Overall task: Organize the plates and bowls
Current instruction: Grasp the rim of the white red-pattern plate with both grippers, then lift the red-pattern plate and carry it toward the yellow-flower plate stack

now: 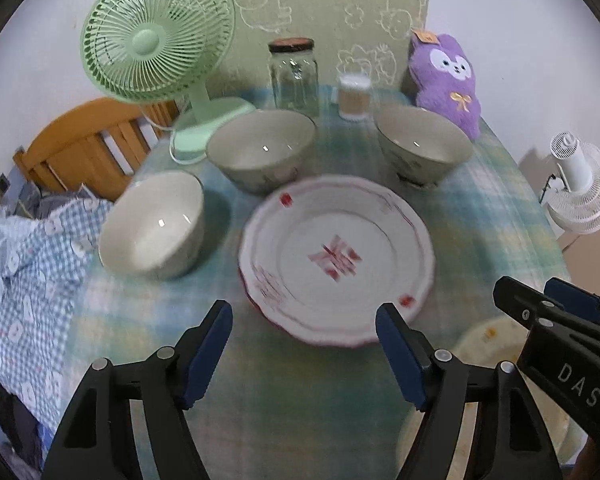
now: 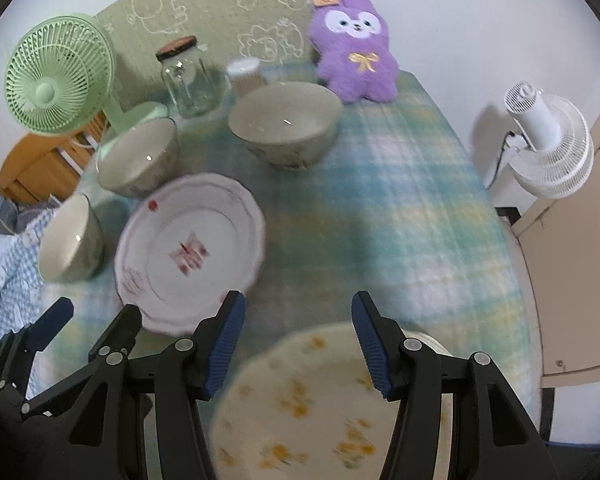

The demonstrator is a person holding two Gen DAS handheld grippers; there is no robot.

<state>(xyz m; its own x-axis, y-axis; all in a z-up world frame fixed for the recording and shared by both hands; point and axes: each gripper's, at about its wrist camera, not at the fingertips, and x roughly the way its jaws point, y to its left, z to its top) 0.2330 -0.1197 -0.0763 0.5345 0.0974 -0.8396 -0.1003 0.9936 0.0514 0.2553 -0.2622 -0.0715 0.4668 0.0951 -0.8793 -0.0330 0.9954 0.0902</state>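
Hovering above the bench (image 1: 500, 200) — both claws tilted steeply down over a blue-green plaid cloth, frames blurred. Left claw (image 1: 304, 350) spread wide, nothing between the blue pads; near rim of the red-patterned white plate (image 1: 336, 260) just past the tips, not touched. Right claw (image 2: 298, 346) likewise parted and gripping nothing, poised over the cream plate with yellow flowers (image 2: 312, 408) at the bench's near edge; contact with it not discernible. Red-patterned plate central, seemingly resting on something red-edged, too blurred to tell. Three pale bowls ringing its far side, all upright and apart: left bowl (image 1: 152, 224) by the bench edge, middle bowl (image 1: 262, 150) just behind the plate, right bowl (image 1: 424, 148) near the purple plush toy (image 1: 446, 80). Back row — green desk fan (image 1: 156, 36), glass jar (image 1: 294, 76) with dark lid, small cup (image 1: 354, 96). White fan (image 2: 548, 144) off the bench, against the wall.
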